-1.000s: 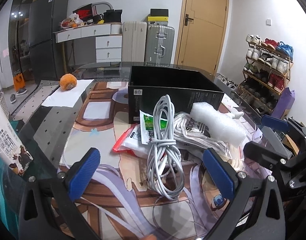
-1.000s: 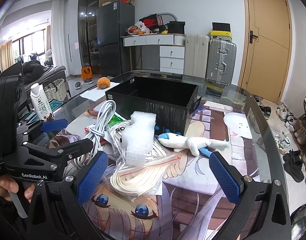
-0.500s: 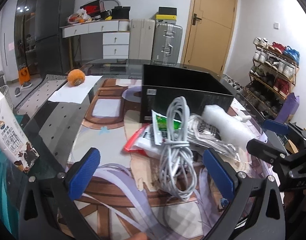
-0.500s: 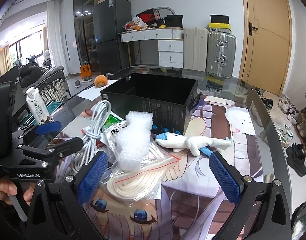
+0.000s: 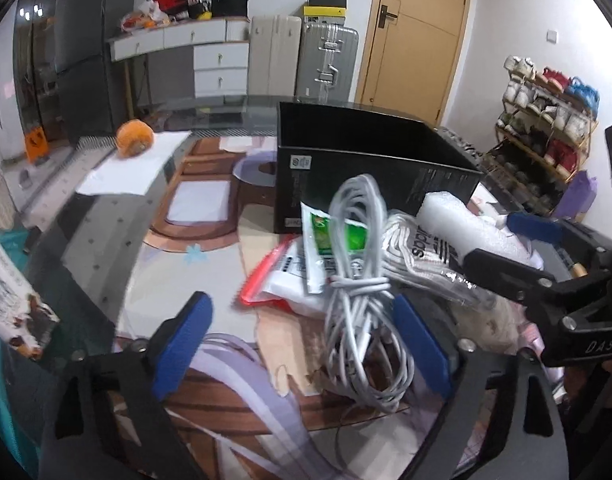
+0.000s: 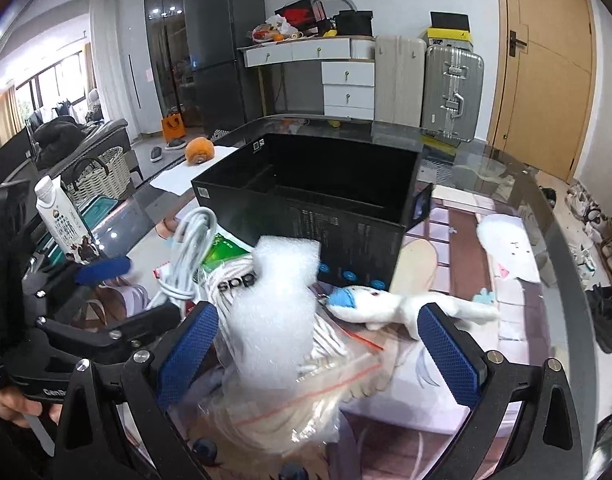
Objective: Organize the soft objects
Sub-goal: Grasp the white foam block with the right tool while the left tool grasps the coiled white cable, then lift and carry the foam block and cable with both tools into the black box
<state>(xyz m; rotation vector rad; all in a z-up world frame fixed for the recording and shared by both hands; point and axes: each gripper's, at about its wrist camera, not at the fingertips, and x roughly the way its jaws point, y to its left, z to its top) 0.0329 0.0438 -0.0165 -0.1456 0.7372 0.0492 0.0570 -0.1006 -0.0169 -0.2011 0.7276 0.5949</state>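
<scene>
Taking the black box [image 6: 317, 196] as the landmark, every loose item lies in a heap against its near wall, on the glass table [image 6: 517, 184].

Largest in the heap is the clear bag of white socks [image 6: 306, 372], just in front of the box; it should be light, limp and slippery in its film, best pinched through the bunched middle. On top of it rests a bubble-wrap roll [image 6: 278, 292], very light and springy, which would likely slide off if the bag is lifted first. Right of these, close to the box's near corner, lies a white plush fish [image 6: 389, 304], soft enough to take anywhere along the body. Left of the box front, the coiled white cable [image 5: 361, 292] is floppy but tied at its waist, the firmest place to grip.

The left gripper [image 5: 302, 344] is closing, the cable's lower loops between its blue pads, not yet pressed. The right gripper [image 6: 317, 352] stands wide around the bubble wrap, holding nothing.

Readable writing: "spor" on the sock bag, "DAS" on the right gripper's frame.
</scene>
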